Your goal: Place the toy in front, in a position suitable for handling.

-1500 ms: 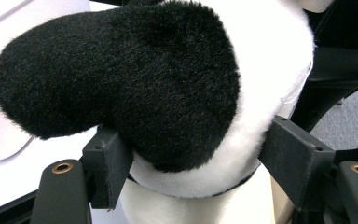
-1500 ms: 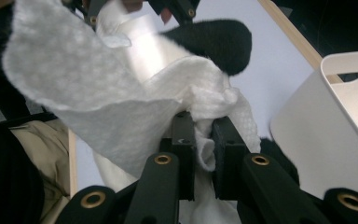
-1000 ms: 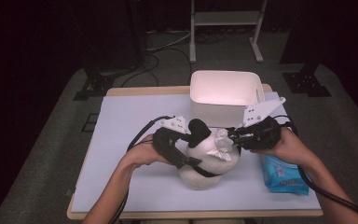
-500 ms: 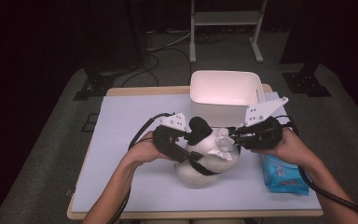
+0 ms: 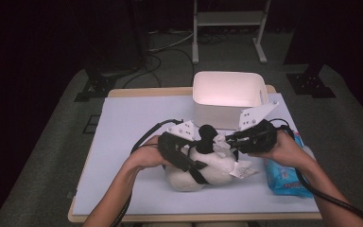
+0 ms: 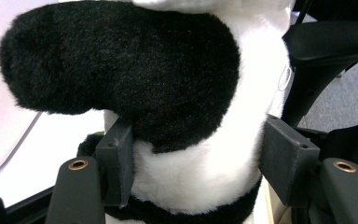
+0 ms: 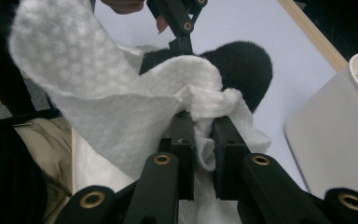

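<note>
A black-and-white plush toy (image 5: 203, 169) lies on the lilac table mat, near the front middle. My left gripper (image 5: 199, 143) comes in from the left. Its jaws have just been closing, and both pads (image 6: 117, 163) now press on the toy's white body (image 6: 191, 172) under a black furry limb (image 6: 121, 60). My right gripper (image 5: 229, 139) comes from the right, shut on a crumpled white wipe (image 7: 121, 107) held against the toy's black part (image 7: 244, 65). In the right gripper view its jaws (image 7: 204, 126) pinch the wipe's bunched edge.
A white plastic bin (image 5: 217, 114) stands just behind the toy, and its wall (image 7: 335, 126) is close on the right. A blue wipes pack (image 5: 286, 174) lies under the right forearm. Cables trail from both grippers. The table's wooden edge runs along the front.
The left gripper's jaws have drawn in on the plush toy. Both hands stay about where they were, and the right gripper still holds the wipe.
</note>
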`<state>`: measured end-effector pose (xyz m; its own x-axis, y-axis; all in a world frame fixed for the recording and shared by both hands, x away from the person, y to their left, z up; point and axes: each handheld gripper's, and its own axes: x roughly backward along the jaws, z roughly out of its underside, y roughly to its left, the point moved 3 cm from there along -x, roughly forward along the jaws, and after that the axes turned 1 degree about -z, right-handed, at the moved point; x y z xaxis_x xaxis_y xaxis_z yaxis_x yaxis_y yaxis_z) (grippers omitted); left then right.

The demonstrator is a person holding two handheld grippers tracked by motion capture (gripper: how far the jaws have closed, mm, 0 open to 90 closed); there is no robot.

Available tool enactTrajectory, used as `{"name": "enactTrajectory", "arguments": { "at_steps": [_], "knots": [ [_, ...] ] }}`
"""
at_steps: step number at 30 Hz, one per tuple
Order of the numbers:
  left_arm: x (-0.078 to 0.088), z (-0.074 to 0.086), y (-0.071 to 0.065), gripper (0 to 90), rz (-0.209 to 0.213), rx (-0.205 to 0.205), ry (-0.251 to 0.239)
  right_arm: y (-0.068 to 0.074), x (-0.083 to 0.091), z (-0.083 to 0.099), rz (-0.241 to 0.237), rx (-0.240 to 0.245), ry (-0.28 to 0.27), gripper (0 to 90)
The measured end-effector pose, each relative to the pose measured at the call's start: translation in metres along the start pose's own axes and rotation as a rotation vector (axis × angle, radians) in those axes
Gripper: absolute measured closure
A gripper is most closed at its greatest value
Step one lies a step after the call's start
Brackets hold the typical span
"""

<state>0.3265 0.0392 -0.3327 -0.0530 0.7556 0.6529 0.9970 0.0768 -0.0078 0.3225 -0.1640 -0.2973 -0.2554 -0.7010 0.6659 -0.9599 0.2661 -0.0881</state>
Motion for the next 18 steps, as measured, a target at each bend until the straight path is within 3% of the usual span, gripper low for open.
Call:
{"name": "enactTrajectory", "arguments": {
  "at_steps": [9,18],
  "knots": [
    [-0.001,0.004,0.003,35.1,0.000,0.028,-0.027,-0.002,-0.001,0.005,0.010,-0.015,-0.002,80.2],
    [0.001,0.006,0.004,35.4,0.005,0.032,-0.033,-0.004,-0.002,0.025,0.004,-0.050,0.029,80.2]
  ]
}}
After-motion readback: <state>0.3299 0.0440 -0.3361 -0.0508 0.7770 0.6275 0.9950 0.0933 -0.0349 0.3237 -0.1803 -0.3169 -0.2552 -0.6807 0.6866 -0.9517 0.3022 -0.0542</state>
